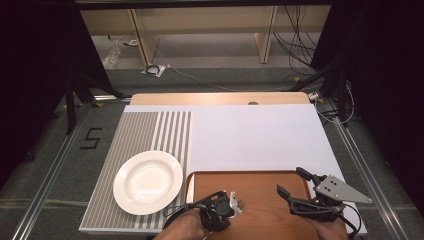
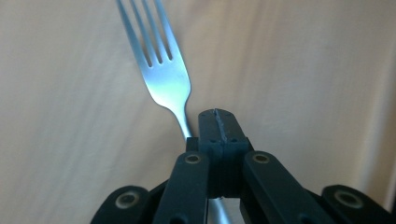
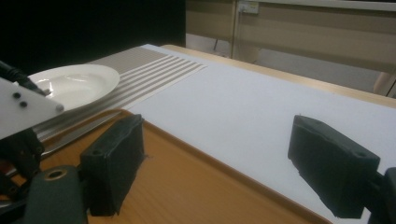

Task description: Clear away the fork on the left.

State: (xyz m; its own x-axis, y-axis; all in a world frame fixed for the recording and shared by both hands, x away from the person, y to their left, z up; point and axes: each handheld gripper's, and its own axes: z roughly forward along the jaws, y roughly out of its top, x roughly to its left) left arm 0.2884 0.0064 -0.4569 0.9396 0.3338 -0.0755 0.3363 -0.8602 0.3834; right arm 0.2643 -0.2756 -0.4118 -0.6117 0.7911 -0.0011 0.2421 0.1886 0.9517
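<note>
Two grippers work low over a wooden tray (image 1: 260,210) at the near edge of the table. The left gripper (image 2: 218,122) has its jaws pressed together, and a metal fork (image 2: 166,77) runs along their left side: its neck passes right beside the closed jaw tips and its handle slips down behind them, so the fork looks pinched at the neck, though the exact contact is hidden behind the jaw. The tines reach up and away beyond the jaw tips, over the tray's pale wood. In the high view the left gripper (image 1: 231,204) sits at the tray's left part, with the fork's tines (image 1: 239,203) poking out just to its right. The right gripper (image 1: 292,182) hovers over the tray's right part with its jaws spread wide and nothing between them; in its own view the right gripper (image 3: 219,163) looks across the tray's far rim (image 3: 196,147) to the white mat (image 1: 260,135). A white plate (image 1: 148,181) rests on the striped mat (image 1: 135,132) just left of the left gripper, well apart from the right one
</note>
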